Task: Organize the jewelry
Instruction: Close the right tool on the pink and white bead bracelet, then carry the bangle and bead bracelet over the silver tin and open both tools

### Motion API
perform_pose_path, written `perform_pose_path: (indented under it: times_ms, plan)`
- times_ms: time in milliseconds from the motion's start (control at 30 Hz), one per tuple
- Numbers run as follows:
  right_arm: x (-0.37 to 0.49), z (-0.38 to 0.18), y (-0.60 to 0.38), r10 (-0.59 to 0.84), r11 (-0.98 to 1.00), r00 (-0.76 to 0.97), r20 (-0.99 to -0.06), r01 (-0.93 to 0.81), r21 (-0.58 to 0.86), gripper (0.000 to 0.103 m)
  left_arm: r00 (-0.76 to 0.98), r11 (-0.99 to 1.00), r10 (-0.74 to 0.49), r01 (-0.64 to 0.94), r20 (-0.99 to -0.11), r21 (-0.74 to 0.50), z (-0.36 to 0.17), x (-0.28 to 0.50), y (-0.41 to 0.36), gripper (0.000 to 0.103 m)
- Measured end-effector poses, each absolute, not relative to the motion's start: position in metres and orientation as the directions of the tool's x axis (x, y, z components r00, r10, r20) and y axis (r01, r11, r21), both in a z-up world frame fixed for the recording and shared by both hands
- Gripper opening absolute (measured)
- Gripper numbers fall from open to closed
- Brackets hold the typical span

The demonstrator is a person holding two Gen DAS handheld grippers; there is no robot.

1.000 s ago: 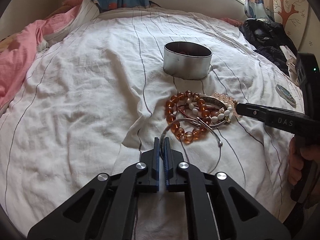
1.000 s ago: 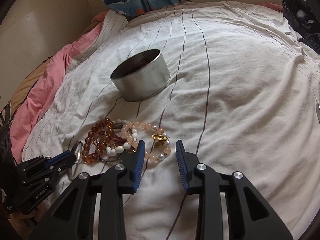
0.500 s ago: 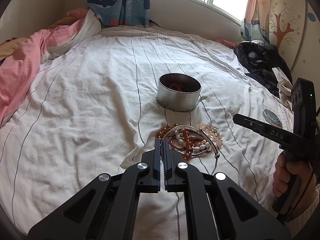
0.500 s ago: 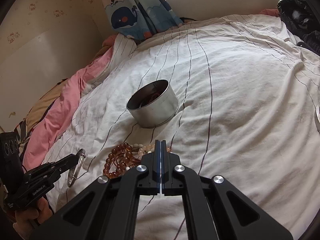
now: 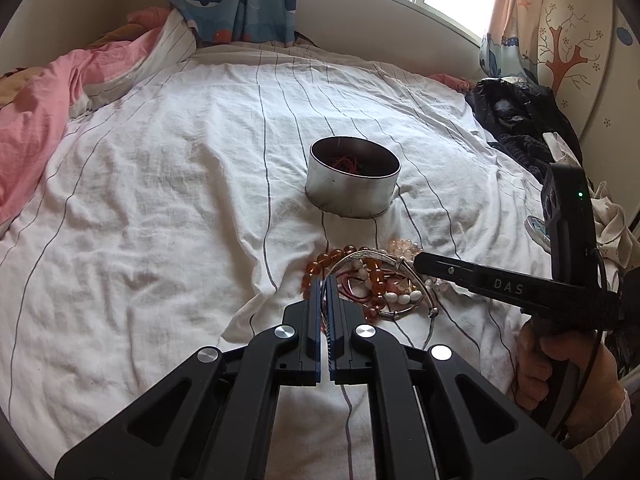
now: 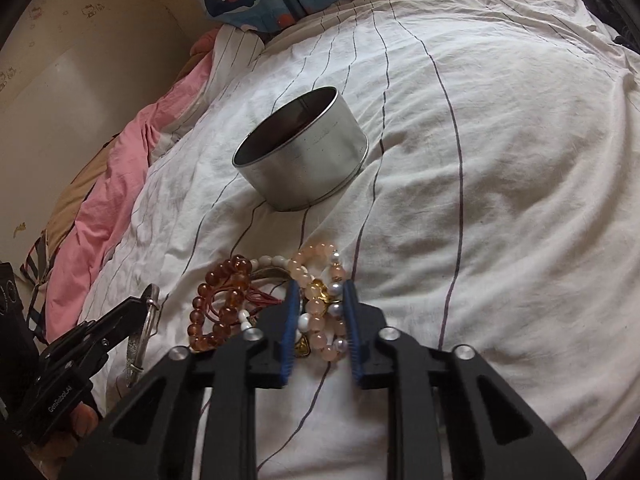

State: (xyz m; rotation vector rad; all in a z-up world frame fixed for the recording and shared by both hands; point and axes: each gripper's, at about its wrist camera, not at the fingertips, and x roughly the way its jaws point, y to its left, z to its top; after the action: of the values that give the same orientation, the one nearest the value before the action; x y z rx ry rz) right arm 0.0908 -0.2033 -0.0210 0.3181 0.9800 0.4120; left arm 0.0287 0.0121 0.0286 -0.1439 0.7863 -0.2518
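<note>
A heap of bracelets lies on the white striped sheet in front of a round metal tin (image 5: 352, 192) (image 6: 312, 160) that has red cords inside. My left gripper (image 5: 325, 280) (image 6: 144, 308) is shut on the rim of a silver bangle (image 5: 376, 257) (image 6: 149, 314). My right gripper (image 6: 320, 294) (image 5: 418, 262) is down at the heap and its jaws are opening, one on each side of the pink bead bracelet (image 6: 316, 264) (image 5: 404, 246). An amber bead bracelet (image 5: 320, 260) (image 6: 208, 308) and a white bead bracelet (image 6: 272, 259) lie tangled beside it.
A pink blanket (image 5: 36, 120) (image 6: 120, 184) is bunched along the left of the bed. Dark clothes (image 5: 516, 120) are piled at the right edge, with a small round lid (image 5: 536, 228) near them. A whale-print curtain (image 5: 240, 0) hangs at the bed's far end.
The right gripper went from open to shut above the heap, then came down again and parted its jaws around the pink bracelet. The left gripper kept its hold on the bangle.
</note>
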Motion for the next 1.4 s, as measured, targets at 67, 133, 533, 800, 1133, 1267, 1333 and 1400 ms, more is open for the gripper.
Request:
perform_pose_path:
  times_ms: [67,133,533,800,1133,1267,1333,1400]
  plan:
    - [0.087,-0.016,-0.206,0.475,0.876,0.507,-0.719,-0.195,0.441,0.008,0.681,0.96,-0.278,0.172,-0.677,-0.221,0.031,0.03,0.011,0.003]
    - [0.082,-0.009,-0.211,0.487,0.867,0.527,-0.696,-0.199,0.456,0.008,0.684,0.959,-0.28,0.176,-0.674,-0.22,0.033,0.03,0.01,0.002]
    - [0.078,0.045,-0.217,0.589,0.789,0.635,-0.5,-0.316,0.527,0.008,0.735,0.958,-0.276,0.159,-0.62,-0.237,0.057,0.053,-0.006,0.003]
    - [0.111,0.071,-0.206,0.609,0.78,0.64,-0.468,-0.376,0.5,0.008,0.774,0.969,-0.227,0.116,-0.591,-0.22,0.066,0.091,-0.019,0.002]
    - [0.176,0.048,-0.188,0.517,0.853,0.635,-0.574,-0.324,0.41,0.028,0.731,0.976,-0.193,0.074,-0.655,-0.205,0.039,0.166,-0.041,0.004]
    - [0.169,0.038,-0.199,0.498,0.861,0.641,-0.584,-0.287,0.419,0.03,0.733,0.982,-0.172,0.076,-0.659,-0.172,0.038,0.153,-0.038,0.005]
    - [0.161,0.039,-0.205,0.496,0.861,0.642,-0.584,-0.277,0.427,0.03,0.723,0.983,-0.169,0.077,-0.67,-0.165,0.038,0.144,-0.036,0.005]
    - [0.151,0.042,-0.209,0.491,0.862,0.644,-0.587,-0.261,0.434,0.03,0.723,0.987,-0.156,0.084,-0.673,-0.138,0.041,0.132,-0.036,0.005]
